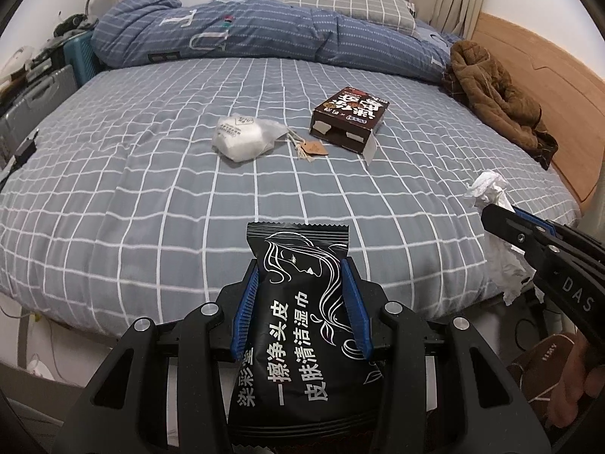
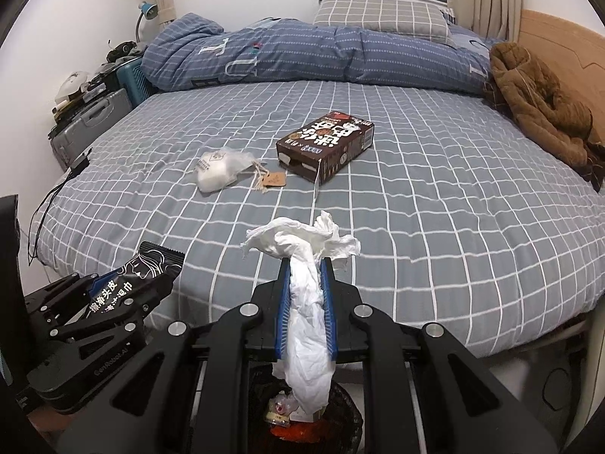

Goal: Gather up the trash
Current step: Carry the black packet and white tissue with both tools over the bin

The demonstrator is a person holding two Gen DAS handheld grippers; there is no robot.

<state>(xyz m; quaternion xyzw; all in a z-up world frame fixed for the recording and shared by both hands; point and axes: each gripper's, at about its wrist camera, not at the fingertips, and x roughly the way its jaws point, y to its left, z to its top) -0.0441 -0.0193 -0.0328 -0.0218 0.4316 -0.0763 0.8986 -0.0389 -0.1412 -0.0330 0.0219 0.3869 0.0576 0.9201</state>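
From the left wrist, my left tool pinches a black foil wet-wipe packet lengthwise between its blue pads, out over the near edge of the grey checked bed. I see no bin in this view.

From the right wrist, my right tool is pressed together on a crumpled white tissue, whose tail hangs straight down over the black-lined trash bin directly beneath. I judge the right hand is nearer the drop.
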